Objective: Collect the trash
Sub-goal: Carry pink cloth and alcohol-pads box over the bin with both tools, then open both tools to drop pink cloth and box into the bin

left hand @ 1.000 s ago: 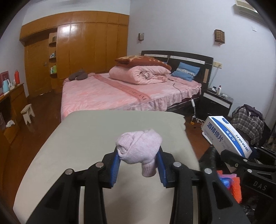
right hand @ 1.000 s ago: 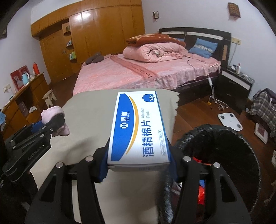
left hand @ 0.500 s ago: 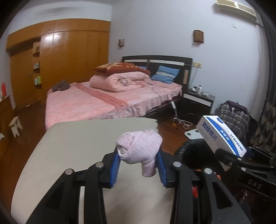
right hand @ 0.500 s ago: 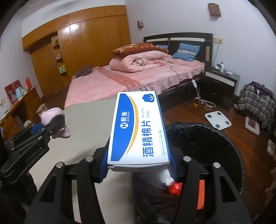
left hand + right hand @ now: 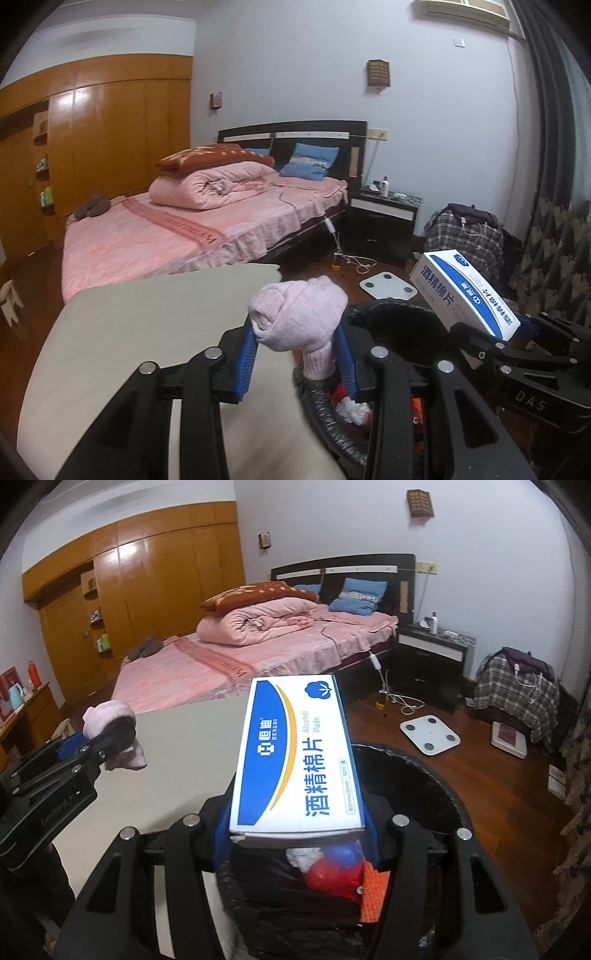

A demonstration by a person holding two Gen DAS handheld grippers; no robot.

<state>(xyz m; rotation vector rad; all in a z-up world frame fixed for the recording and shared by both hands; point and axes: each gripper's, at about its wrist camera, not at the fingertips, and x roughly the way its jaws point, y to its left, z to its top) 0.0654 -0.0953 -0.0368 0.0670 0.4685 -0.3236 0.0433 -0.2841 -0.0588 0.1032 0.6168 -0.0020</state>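
The right gripper is clamped on a blue-and-white cardboard alcohol-pad box above the black-lined round trash bin. The left gripper pinches a rolled pink knitted sock at the bin's edge beside the beige tabletop. Risk: released here, the sock may catch the rim and fall outside.

Ahead of me stands a bed with pink covers against a pale wall, an orange wooden wardrobe to its left, a dark nightstand right, on dark wooden floor.
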